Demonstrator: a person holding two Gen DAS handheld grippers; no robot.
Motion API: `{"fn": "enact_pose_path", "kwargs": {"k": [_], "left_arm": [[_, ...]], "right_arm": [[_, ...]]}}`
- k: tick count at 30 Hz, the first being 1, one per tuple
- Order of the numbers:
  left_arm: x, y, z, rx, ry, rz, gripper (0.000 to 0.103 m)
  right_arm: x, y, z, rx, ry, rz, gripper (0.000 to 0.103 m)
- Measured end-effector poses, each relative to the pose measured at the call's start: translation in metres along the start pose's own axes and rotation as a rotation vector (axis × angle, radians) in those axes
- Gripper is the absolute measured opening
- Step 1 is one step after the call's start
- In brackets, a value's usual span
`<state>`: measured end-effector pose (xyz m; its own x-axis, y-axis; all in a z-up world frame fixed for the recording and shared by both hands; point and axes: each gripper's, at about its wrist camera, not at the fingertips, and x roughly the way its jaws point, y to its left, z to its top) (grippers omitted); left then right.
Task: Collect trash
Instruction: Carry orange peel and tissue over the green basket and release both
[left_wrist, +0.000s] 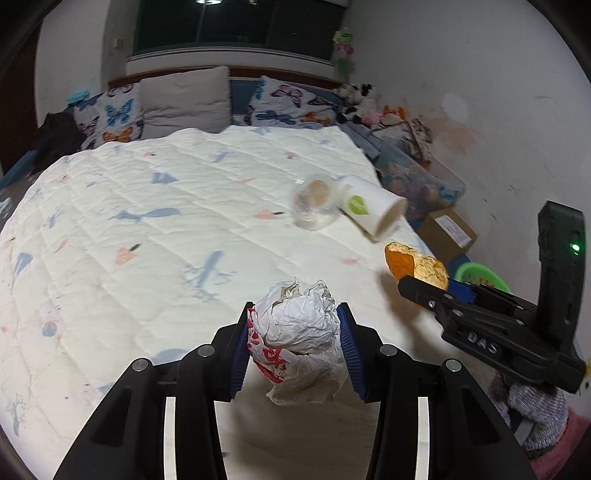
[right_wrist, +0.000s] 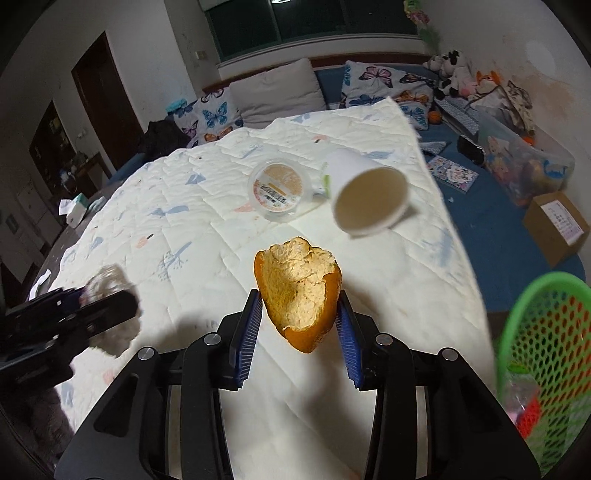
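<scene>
Trash collection, part done, as judged from what lay where. Left tongs (left_wrist: 293, 343), lower centre of the left wrist view, were partly closed with both blue pads pressed on a crumpled paper wrapper (left_wrist: 299, 339) printed in red. Right tongs (right_wrist: 300, 325), lower centre of the right wrist view, were clamped on a piece of orange peel (right_wrist: 299, 295), pith side toward the camera, held clear of the bedding.

Still uncollected: a white paper cup (right_wrist: 365, 195) lying on its side, mouth toward the right wrist camera, and a clear plastic tub (right_wrist: 277, 188) with a printed lid just beside it, the two appearing to touch, both right of centre on the quilt (left_wrist: 147, 221).

Receptacle: a green mesh basket (right_wrist: 535, 332) at the lower right of the right wrist view, off the edge of the quilt; some items showed through its mesh, not identifiable.

Surface: a white quilted cover with blue and pink prints, spread over a bed with a blue sheet.

Room: butterfly-print pillows (left_wrist: 110, 114) and a grey pillow (left_wrist: 184, 98) at the head, upper centre; a dark window above; soft toys (right_wrist: 458, 74) at upper right; a cardboard box (right_wrist: 557, 225) at right; a dark doorway (right_wrist: 103, 103) at upper left.
</scene>
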<state>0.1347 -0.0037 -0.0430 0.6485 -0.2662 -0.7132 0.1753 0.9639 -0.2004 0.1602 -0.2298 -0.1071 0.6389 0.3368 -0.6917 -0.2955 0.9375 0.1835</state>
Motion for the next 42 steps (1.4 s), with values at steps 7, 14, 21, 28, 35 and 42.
{"fn": "enact_pose_path", "kwargs": {"k": [7, 14, 21, 28, 35, 42], "left_arm": [[0.011, -0.046, 0.002, 0.077, 0.027, -0.066, 0.043], [0.021, -0.099, 0.006, 0.161, 0.045, -0.131, 0.043], [0.03, -0.153, 0.007, 0.251, 0.064, -0.178, 0.043], [0.039, -0.193, 0.005, 0.312, 0.096, -0.212, 0.043], [0.046, -0.225, -0.001, 0.368, 0.12, -0.237, 0.043], [0.051, -0.251, -0.004, 0.413, 0.131, -0.256, 0.044]], "right_arm": [[-0.041, -0.031, -0.021, 0.043, -0.033, -0.044, 0.041], [-0.083, -0.091, -0.047, 0.148, -0.06, -0.155, 0.041], [-0.118, -0.147, -0.068, 0.234, -0.077, -0.265, 0.041], [-0.136, -0.186, -0.085, 0.299, -0.085, -0.334, 0.043], [-0.147, -0.21, -0.099, 0.351, -0.087, -0.364, 0.045], [-0.155, -0.226, -0.108, 0.397, -0.099, -0.378, 0.053]]}}
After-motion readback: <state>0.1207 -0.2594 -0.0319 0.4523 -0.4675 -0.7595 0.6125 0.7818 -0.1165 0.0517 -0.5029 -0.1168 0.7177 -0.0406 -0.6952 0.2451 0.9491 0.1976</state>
